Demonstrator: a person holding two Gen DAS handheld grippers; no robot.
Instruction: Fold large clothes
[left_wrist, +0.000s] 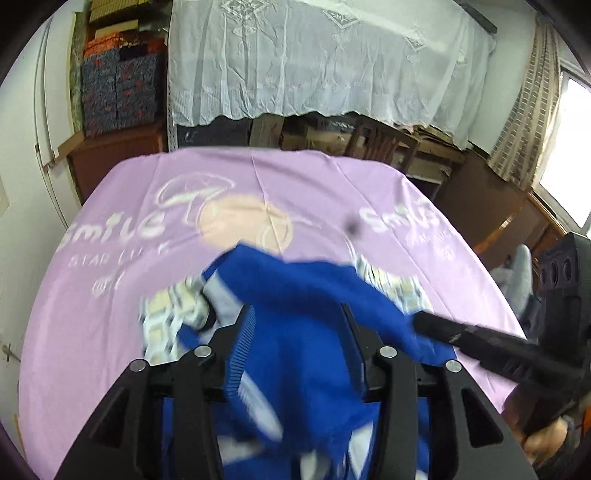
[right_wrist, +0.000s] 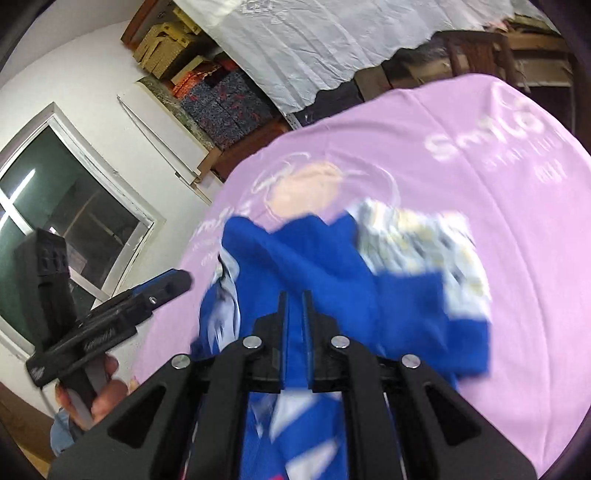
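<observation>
A blue garment (left_wrist: 295, 280) with grey-white stripes and a white-and-yellow patterned part (left_wrist: 170, 314) lies bunched on a lilac printed sheet (left_wrist: 110, 258) that covers the table. My left gripper (left_wrist: 295, 314) stands open, its fingers well apart with a loose blue fold and ribbed hem between them. In the right wrist view the blue garment (right_wrist: 314, 258) rises into my right gripper (right_wrist: 294, 299), which is shut on a thin fold of it. The right gripper (left_wrist: 417, 319) also reaches in from the right onto the cloth's edge. The left gripper (right_wrist: 181, 280) shows at the left, held by a hand. Both views are motion-blurred.
The lilac sheet (right_wrist: 480, 166) spreads wide around the garment. Behind the table a white lace cloth (left_wrist: 314, 55) hangs over shelving, with patterned boxes (left_wrist: 118, 92) at the left and a wooden chair (left_wrist: 380, 144). A curtain (left_wrist: 528, 122) hangs at the right, a window (right_wrist: 55, 192) at the left.
</observation>
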